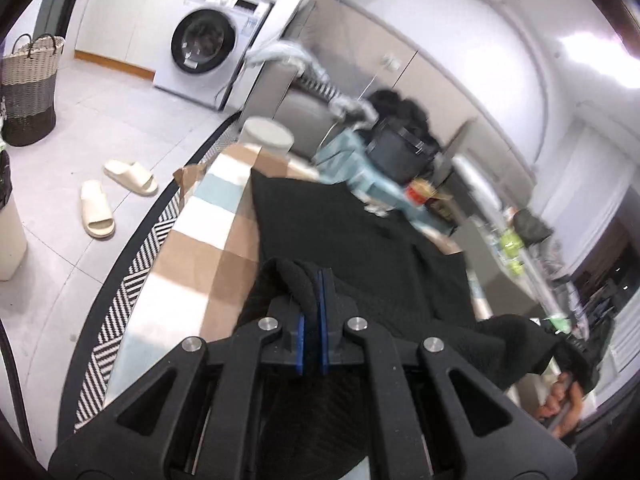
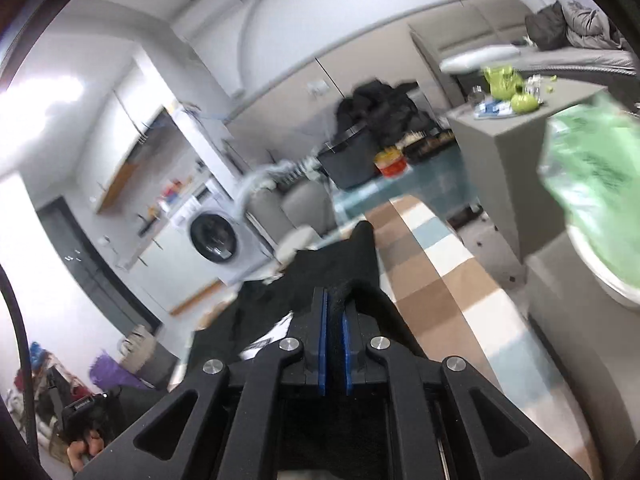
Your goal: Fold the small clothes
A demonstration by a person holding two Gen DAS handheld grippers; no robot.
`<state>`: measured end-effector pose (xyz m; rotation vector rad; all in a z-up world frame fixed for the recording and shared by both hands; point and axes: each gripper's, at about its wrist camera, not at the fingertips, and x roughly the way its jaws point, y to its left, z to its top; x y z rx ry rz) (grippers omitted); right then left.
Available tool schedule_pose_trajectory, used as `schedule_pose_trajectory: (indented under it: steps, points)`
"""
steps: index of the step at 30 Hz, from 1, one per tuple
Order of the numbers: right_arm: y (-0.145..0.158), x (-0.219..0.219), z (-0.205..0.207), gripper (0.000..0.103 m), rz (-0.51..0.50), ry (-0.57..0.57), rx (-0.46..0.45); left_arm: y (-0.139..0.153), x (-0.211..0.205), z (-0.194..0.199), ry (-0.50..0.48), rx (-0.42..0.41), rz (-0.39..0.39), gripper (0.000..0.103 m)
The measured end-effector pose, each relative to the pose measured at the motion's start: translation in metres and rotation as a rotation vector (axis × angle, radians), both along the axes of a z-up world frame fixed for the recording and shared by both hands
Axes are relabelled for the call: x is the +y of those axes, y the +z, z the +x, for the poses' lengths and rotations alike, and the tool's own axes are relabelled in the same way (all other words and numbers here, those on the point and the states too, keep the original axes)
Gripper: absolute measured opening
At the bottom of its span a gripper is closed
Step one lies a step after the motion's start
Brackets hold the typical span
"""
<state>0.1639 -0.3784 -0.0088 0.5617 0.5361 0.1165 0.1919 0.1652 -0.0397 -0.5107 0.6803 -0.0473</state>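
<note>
Left wrist view: your left tongs [image 1: 313, 280] sit at lower centre of the frame, blue pads nearly together and clenched on a bunched fold of the black garment [image 1: 360, 248]. The cloth humps over the left finger and spreads away toward the centre of the frame, lying across the checked cloth [image 1: 208, 236] that covers the counter. At the lower right edge of this frame a second corner of the same garment is lifted, with your other hand [image 1: 560, 404] visible just beneath it.

Right wrist view: your right tongs [image 2: 335, 300] are at lower centre, pads clamped on a thick roll of black garment [image 2: 340, 268]; a narrow gap between the pads is filled with fabric. The garment rises to a peak just above the fingertips and drapes off to the left. At lower left of this frame your left hand [image 2: 86, 450] shows on a grip handle, heavily blurred.

Surroundings, left view:
- pale slippers [image 1: 116, 196] on the tiled floor, left of centre
- woven laundry basket [image 1: 30, 88] at far left
- front-loading washing machine [image 1: 208, 48] at upper centre-left
- black-and-white zigzag rug [image 1: 132, 272] beside the counter edge
- dark bin [image 1: 400, 148] with dark clothes heaped on it, right of centre, blurred

Surroundings, right view:
- green bag [image 2: 592, 188] at right edge, blurred
- grey cabinet [image 2: 508, 152] at upper right carrying small green items, too smeared to identify
</note>
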Motion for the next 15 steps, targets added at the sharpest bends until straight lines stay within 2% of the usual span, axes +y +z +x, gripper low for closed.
schedule_pose_trajectory:
  steps: [2, 4, 5, 6, 7, 8, 9, 14, 15]
  points:
    - [-0.012, 0.007, 0.034, 0.039, -0.050, 0.008, 0.125, -0.020, 0.001, 0.032, 0.012, 0.126, 0.011, 0.005]
    - [-0.022, 0.010, 0.046, 0.040, -0.053, 0.024, 0.188, -0.038, 0.003, 0.045, 0.034, 0.221, -0.001, 0.018]
    - [-0.025, 0.011, 0.041, 0.041, -0.069, 0.033, 0.194, -0.046, 0.005, 0.045, 0.037, 0.245, -0.013, 0.030]
    - [-0.028, 0.011, 0.033, 0.042, -0.092, 0.043, 0.196, -0.051, 0.007, 0.037, 0.036, 0.245, -0.028, 0.043]
    - [-0.032, 0.010, 0.026, 0.042, -0.118, 0.048, 0.203, -0.056, 0.007, 0.030, 0.036, 0.244, -0.037, 0.050]
    - [-0.037, 0.008, 0.019, 0.043, -0.141, 0.050, 0.221, -0.058, 0.009, 0.024, 0.038, 0.250, -0.040, 0.062]
    - [-0.043, 0.004, 0.014, 0.043, -0.150, 0.051, 0.244, -0.060, 0.010, 0.018, 0.044, 0.254, -0.043, 0.070]
    - [-0.075, -0.011, -0.002, 0.049, -0.109, 0.087, 0.342, -0.082, 0.009, 0.004, 0.010, 0.298, -0.058, 0.072]
    - [-0.081, -0.013, 0.000, 0.049, -0.100, 0.092, 0.350, -0.083, 0.005, 0.003, 0.007, 0.275, -0.028, 0.072]
